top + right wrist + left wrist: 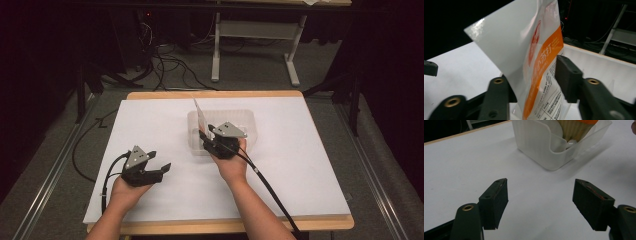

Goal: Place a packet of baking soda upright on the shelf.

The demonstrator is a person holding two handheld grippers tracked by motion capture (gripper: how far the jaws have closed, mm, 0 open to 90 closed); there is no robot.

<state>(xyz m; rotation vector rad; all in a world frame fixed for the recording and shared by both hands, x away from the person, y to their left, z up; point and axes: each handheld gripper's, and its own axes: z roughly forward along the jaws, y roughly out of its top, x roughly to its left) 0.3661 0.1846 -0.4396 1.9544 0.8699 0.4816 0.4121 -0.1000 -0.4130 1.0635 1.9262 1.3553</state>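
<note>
A translucent plastic container [245,117] sits mid-table on the white sheet. A white and orange snack packet [201,116] stands upright in its left end. My right gripper [204,134] reaches into the container from the near side. In the right gripper view its jaws stand apart on either side of the packet [524,45], with the right gripper [534,72] open and not pressing on it. My left gripper [160,161] rests at the front left of the sheet, open and empty. In the left gripper view, past the left gripper [540,195], are the container [536,147] and the packet [574,127].
The white sheet [300,165] covers a wooden table whose edge runs along the front. A cable [270,190] trails from the right gripper across the sheet to the front edge. Beyond the table are floor cables and a white frame stand [216,55].
</note>
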